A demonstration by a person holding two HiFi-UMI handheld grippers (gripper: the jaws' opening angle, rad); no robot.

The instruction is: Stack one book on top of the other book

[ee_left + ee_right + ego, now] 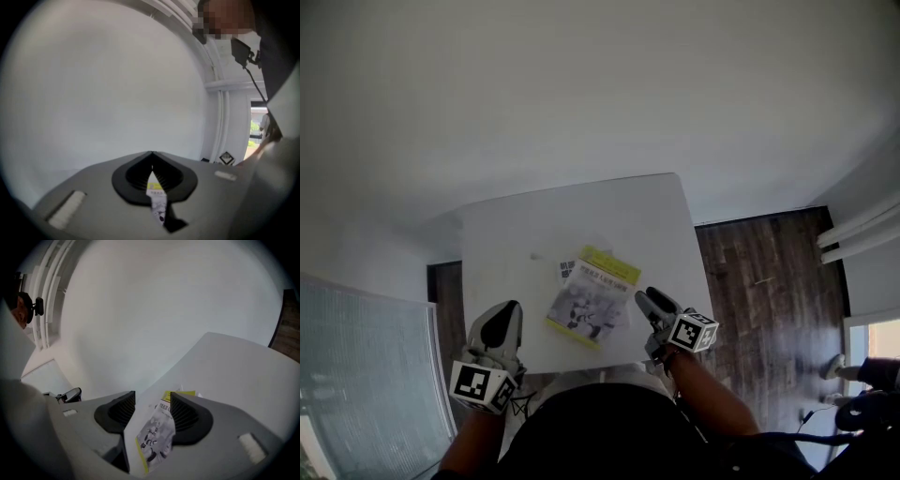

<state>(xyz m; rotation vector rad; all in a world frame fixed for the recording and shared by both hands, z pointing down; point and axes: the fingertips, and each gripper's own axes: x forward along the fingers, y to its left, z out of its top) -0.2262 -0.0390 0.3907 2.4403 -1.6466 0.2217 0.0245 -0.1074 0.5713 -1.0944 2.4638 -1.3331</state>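
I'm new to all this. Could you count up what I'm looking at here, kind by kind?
Books: 2, a yellow-edged paperback book lying on a white printed book
Grippers: 2, the grey hand-held left gripper and right gripper
Tables: 1, a white square table
Total: 5

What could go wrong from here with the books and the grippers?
The top book lies skewed on the lower book, which peeks out at one corner; a nudge might slide it off.
The right gripper, jaws open, hangs close to the top book's edge and could clip it.
The stack sits near the table's near edge, so a bump may push it over.
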